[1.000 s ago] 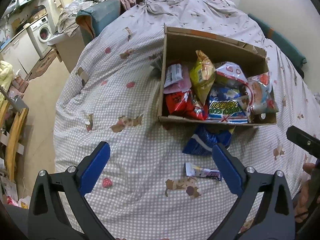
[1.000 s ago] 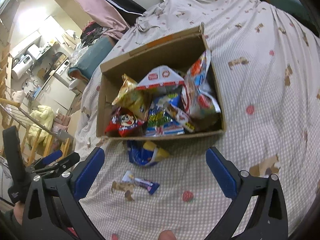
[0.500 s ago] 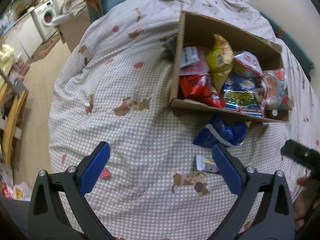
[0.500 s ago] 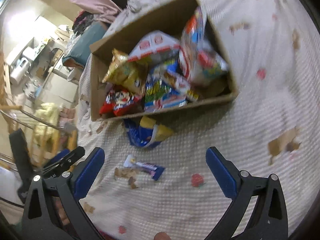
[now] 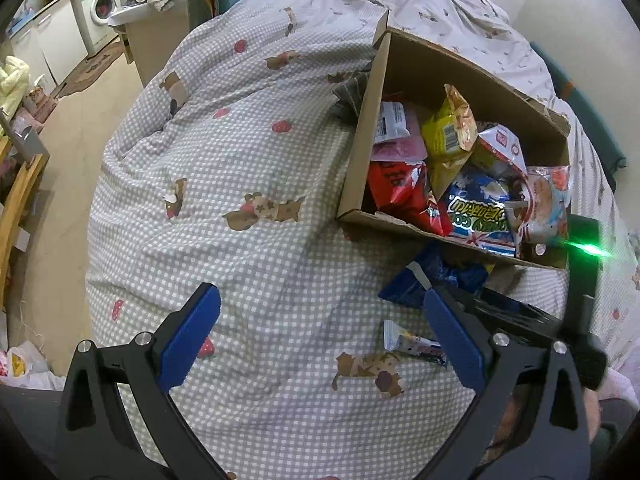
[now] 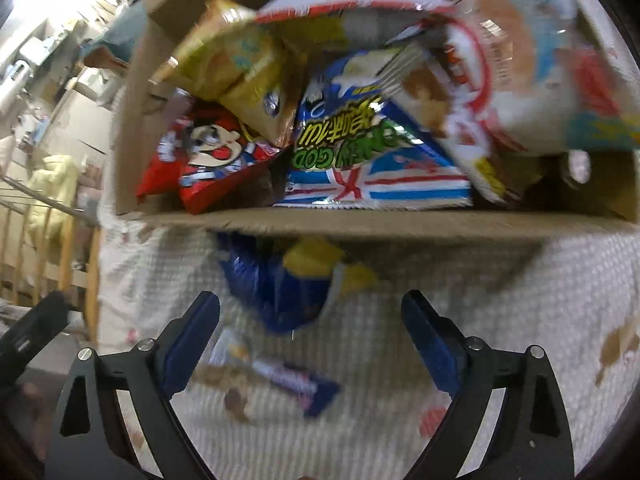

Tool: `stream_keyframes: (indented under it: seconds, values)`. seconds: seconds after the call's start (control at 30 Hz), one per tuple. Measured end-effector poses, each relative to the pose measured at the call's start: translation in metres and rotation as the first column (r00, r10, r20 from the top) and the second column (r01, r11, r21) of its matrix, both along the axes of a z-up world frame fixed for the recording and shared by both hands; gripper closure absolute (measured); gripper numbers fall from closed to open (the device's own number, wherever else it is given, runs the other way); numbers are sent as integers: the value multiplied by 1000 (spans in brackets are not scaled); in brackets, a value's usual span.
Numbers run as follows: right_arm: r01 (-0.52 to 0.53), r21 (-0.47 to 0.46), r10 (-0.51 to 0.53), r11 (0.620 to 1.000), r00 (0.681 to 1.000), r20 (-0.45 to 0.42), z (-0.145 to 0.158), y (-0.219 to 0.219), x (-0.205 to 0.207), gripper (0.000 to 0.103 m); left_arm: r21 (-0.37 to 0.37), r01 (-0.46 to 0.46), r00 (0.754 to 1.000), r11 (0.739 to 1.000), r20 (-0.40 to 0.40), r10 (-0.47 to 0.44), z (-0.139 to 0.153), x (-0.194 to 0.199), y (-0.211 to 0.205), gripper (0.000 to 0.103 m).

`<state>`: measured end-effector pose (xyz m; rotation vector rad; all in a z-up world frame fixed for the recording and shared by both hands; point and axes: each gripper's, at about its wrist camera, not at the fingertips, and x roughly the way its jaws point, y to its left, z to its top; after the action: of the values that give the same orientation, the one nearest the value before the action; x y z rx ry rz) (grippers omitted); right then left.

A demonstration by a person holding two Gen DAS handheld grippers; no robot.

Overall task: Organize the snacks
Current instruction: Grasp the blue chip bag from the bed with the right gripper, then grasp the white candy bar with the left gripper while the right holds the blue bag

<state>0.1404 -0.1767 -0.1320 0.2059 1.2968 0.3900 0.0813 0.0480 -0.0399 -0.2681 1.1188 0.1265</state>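
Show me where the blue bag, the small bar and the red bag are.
Blue bag [image 6: 276, 292], right wrist view, middle.
Small bar [image 6: 292, 380], right wrist view, wrapper middle.
Red bag [image 5: 400, 188], left wrist view, front face.

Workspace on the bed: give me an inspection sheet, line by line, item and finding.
Surface: checked bedspread with printed patches, rumpled.
Job's things: cardboard box holds a red bag, a yellow bag, a blue-green bag and other packets. A dark blue bag lies on the bedspread against the box's near wall. A small wrapped bar lies nearer the tools.
Clutter: a grey object sits outside the box's left wall; cannot tell what it is.
Tools: left tool open, empty. Right tool open, empty, close to the dark blue bag.
Cables: nothing seen.
Surroundings: washing machine, wooden rail, bare floor.
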Motion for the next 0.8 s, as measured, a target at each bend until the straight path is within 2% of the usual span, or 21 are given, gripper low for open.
stream_keyframes:
  seconds: [0.03,0.1,0.13,0.2,0.3,0.4,0.53,0.67,0.8]
  values:
    - [2,-3,-2,1000,1000,3,-3,2,2,15,-1,-1,1000,1000,-4,1,-1,0,1,2]
    - [-4,6,4,1000,1000,21,-5,5,2,28,-5,-5,1000,1000,-11,5,-2,0,2,2]
    - [-4,17,3,1000,1000,27,-5,4,1,31,-9,-8,1000,1000,-16,8,-3,1,3,2]
    - [-9,31,8,999,999,34,-3,2,-3,46,-22,-12,1000,1000,-24,11,-5,1,4,2]
    - [-26,46,23,999,998,56,8,-2,-15,57,-27,-12,999,1000,-35,11,-8,2,3,2]
    - [-27,82,24,996,999,37,23,-14,-27,59,-19,1,999,1000,-52,-2,-12,2,-2,2]
    - [-20,71,16,997,999,49,53,-40,-51,60,-24,49,994,998,-92,-51,-22,0,-13,2]
    - [76,112,-84,991,994,72,75,-87,-71,60,-45,161,970,986,-178,-166,-45,3,-40,2]
    - [136,147,-151,980,984,92,76,-111,-78,60,-11,237,945,971,-231,-233,-64,5,-77,2]
